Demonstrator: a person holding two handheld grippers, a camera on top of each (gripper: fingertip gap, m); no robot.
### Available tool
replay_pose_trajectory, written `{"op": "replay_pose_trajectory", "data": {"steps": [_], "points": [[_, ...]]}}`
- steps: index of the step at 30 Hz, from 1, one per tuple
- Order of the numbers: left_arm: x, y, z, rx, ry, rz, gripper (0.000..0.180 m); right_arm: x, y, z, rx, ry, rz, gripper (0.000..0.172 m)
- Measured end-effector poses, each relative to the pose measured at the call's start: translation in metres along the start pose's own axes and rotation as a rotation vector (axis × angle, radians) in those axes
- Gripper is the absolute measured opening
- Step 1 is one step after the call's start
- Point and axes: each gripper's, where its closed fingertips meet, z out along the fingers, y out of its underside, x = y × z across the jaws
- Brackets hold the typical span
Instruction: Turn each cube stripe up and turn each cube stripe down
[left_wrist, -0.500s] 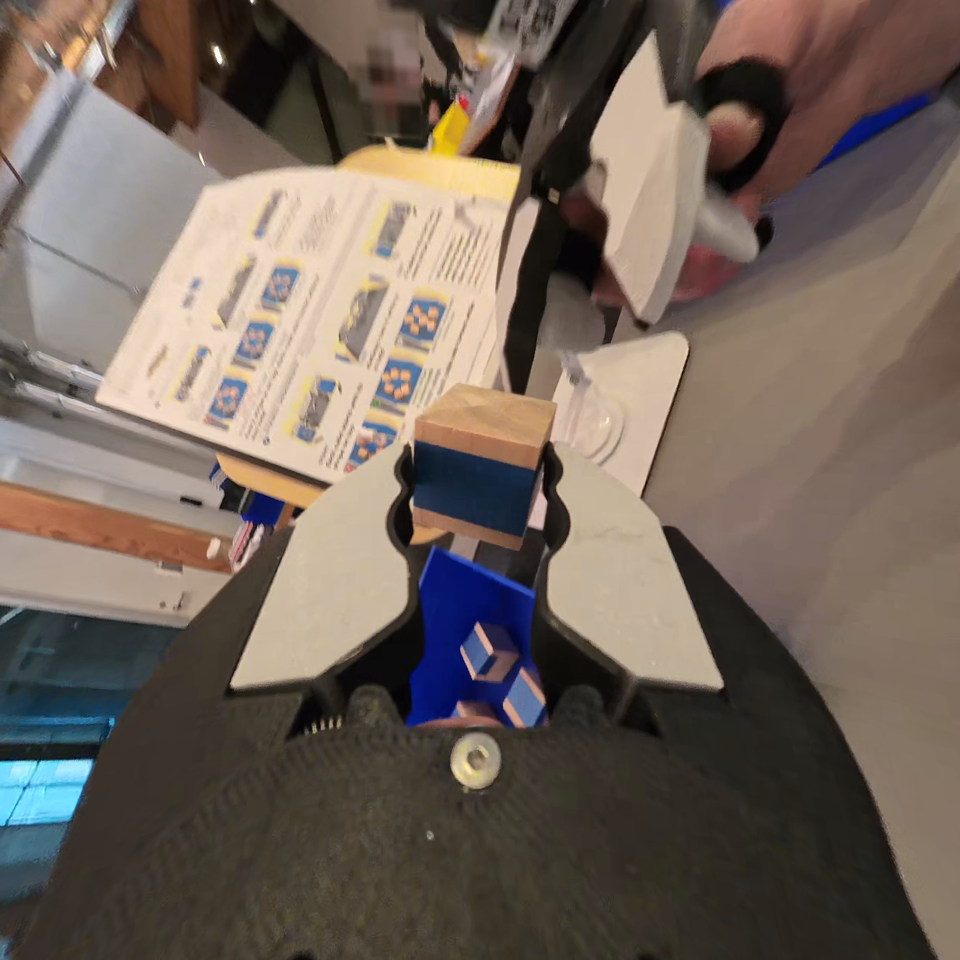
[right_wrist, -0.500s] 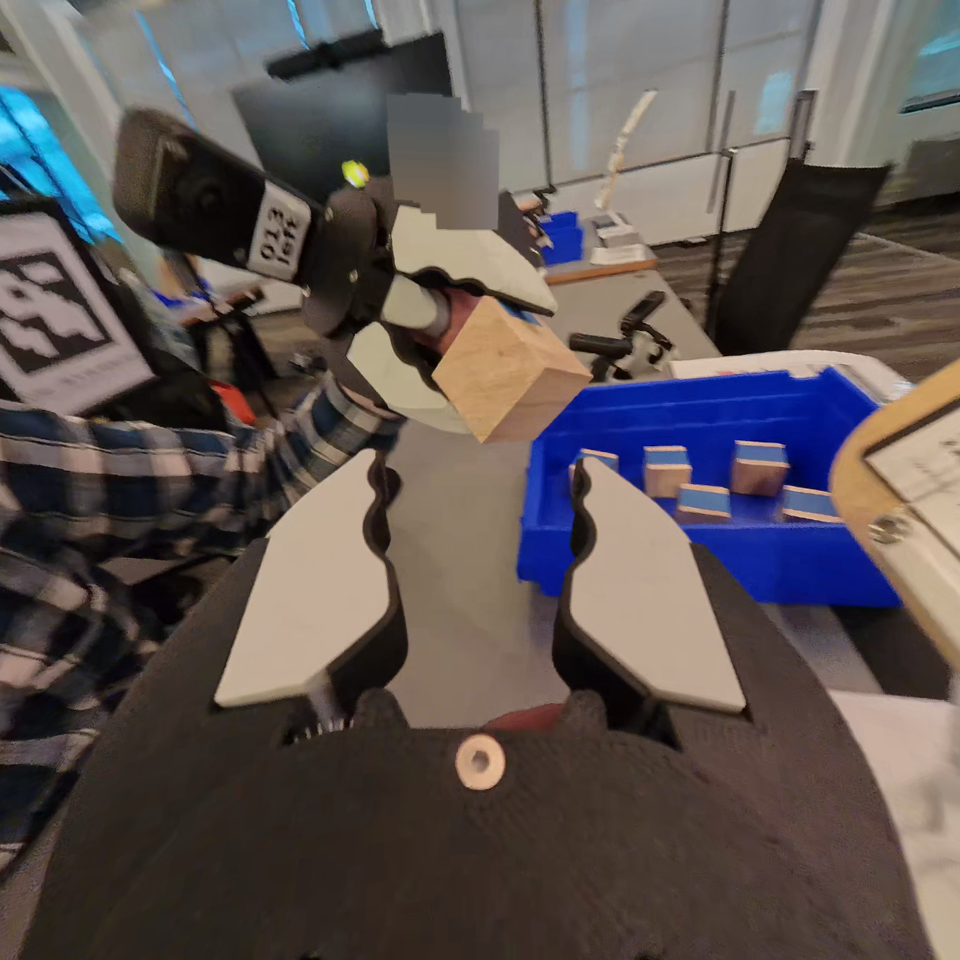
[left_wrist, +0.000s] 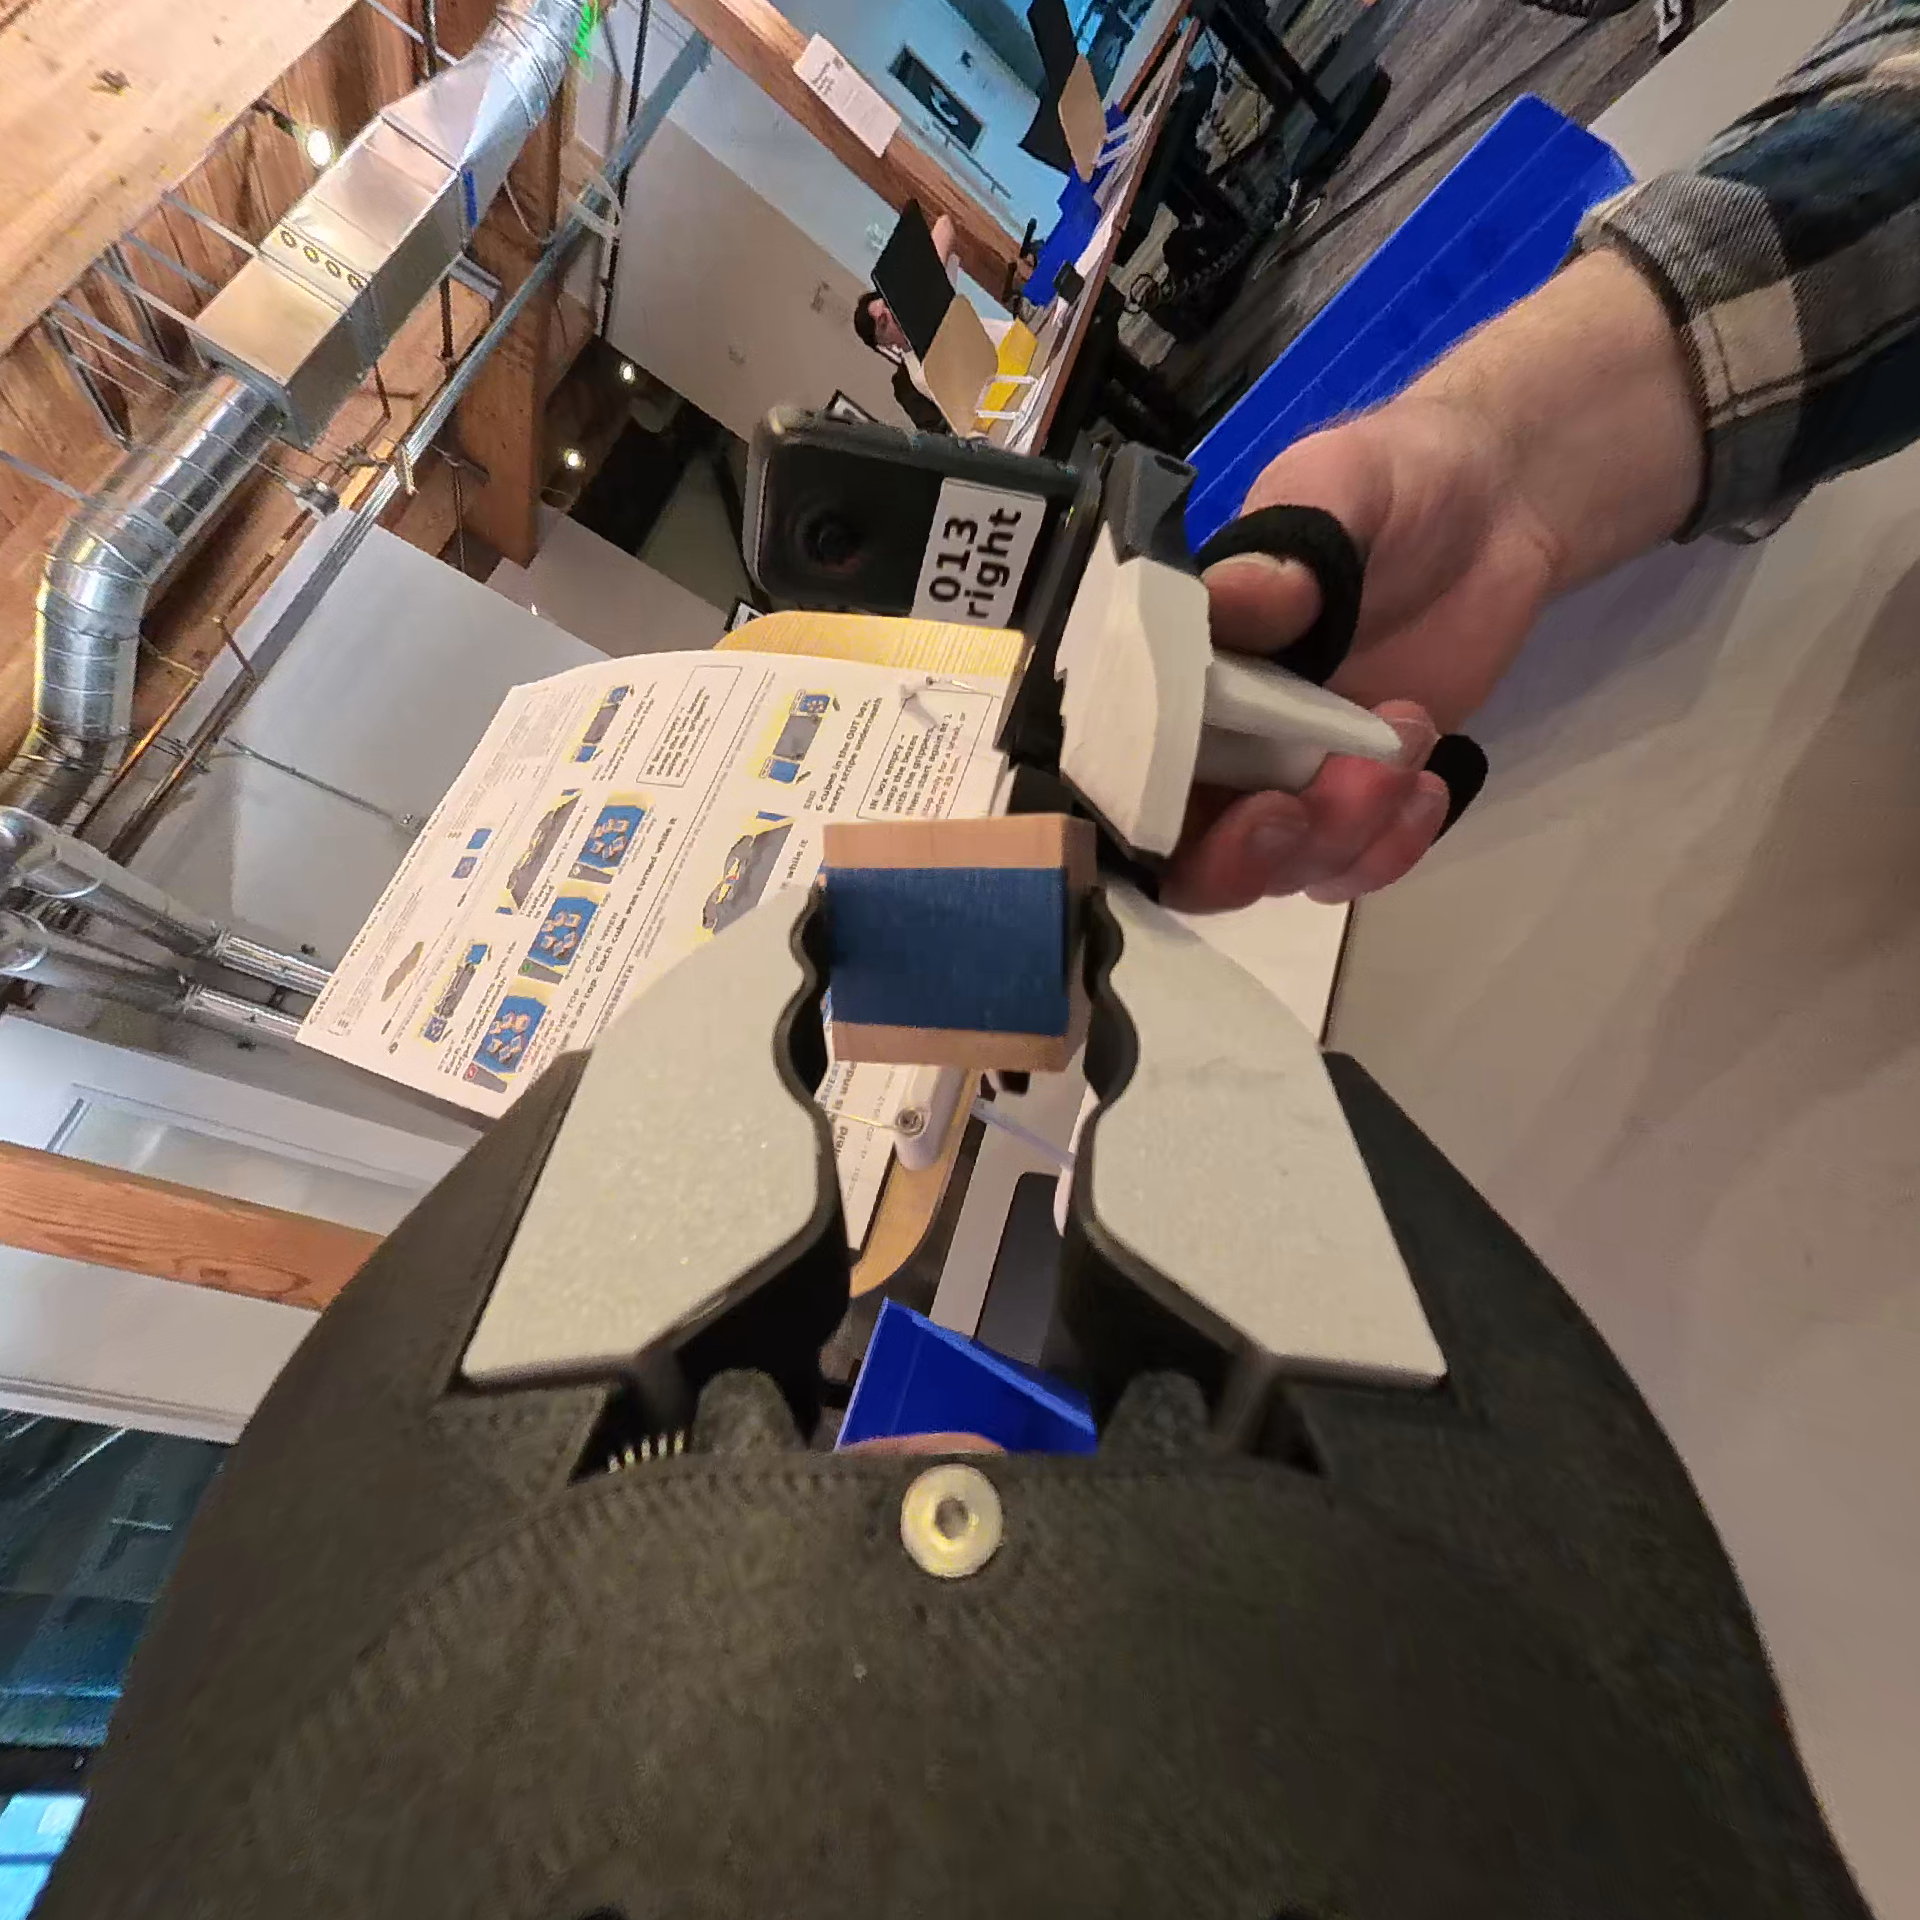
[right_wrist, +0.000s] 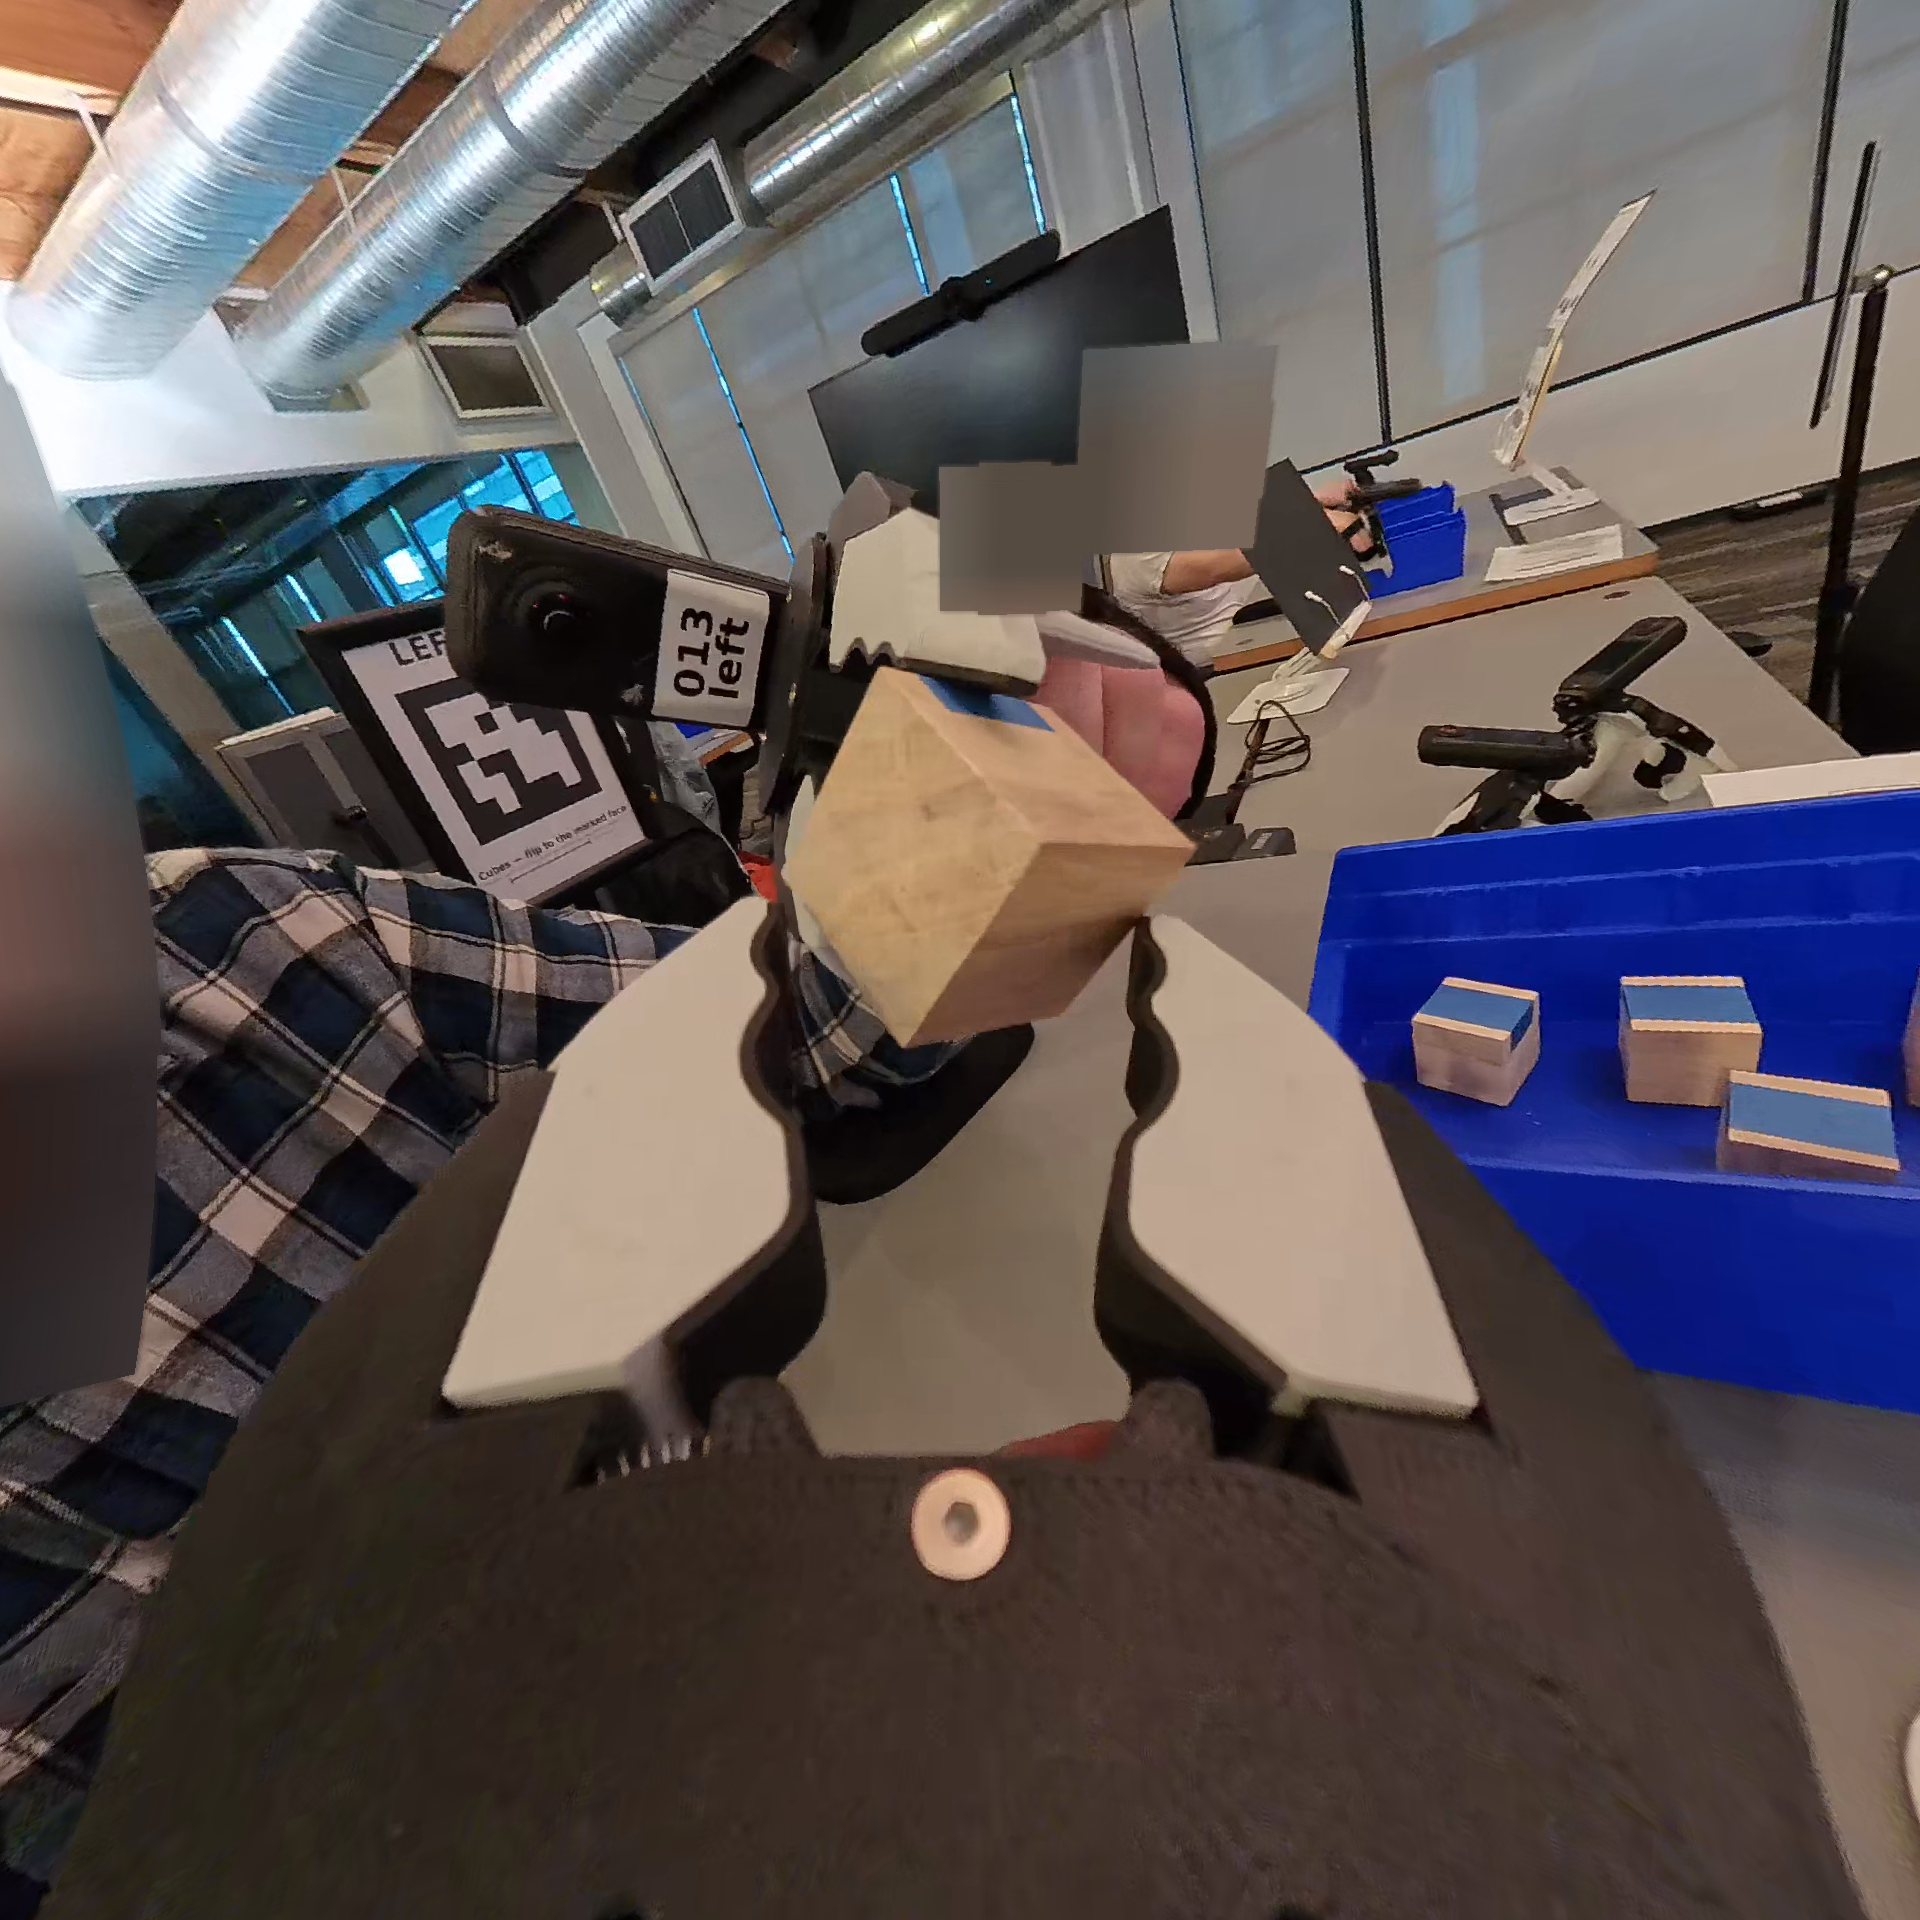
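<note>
claws and a wooden cube in mid air

our left claw (left_wrist: 951, 961) is clamped on a wooden cube (left_wrist: 951, 951). both pads press on its two side faces, and the blue stripe faces our camera. the cube is up in the air, not in a bin.

our right claw (right_wrist: 951, 997) is spread wide and grips nothing. the same cube (right_wrist: 977, 862) sits just past its tips, toward 12 o'clock, and the pads do not touch it. from this side we see bare wood, with a bit of blue at the top edge.

at 3 o'clock in the right view is a blue bin (right_wrist: 1558, 935). more cubes (right_wrist: 1475, 1034) lie in it with their stripes up. a paper sheet with pictures (left_wrist: 644, 831) stands at 10 o'clock in the left view.

we think the cube is light and hard. it will not bend or break. the wood looks smooth, so it could slip if we squeeze too softly. the flat faces are the best place to hold. we think the right claw should take two bare wood faces that the left pads do not cover. a corner grip could make it twist out.
</note>
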Motion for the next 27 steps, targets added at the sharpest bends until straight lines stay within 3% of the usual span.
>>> {"op": "replay_pose_trajectory", "data": {"steps": [13,27], "points": [[-0.005,-0.029,-0.009,0.129,-0.075,0.029,0.046,-0.03,-0.017,-0.004,0.13,-0.186,0.0,0.067],[-0.001,0.001,0.002,0.048,-0.044,0.002,0.046,0.005,-0.009,-0.008,0.047,0.03,-0.01,0.059]]}}
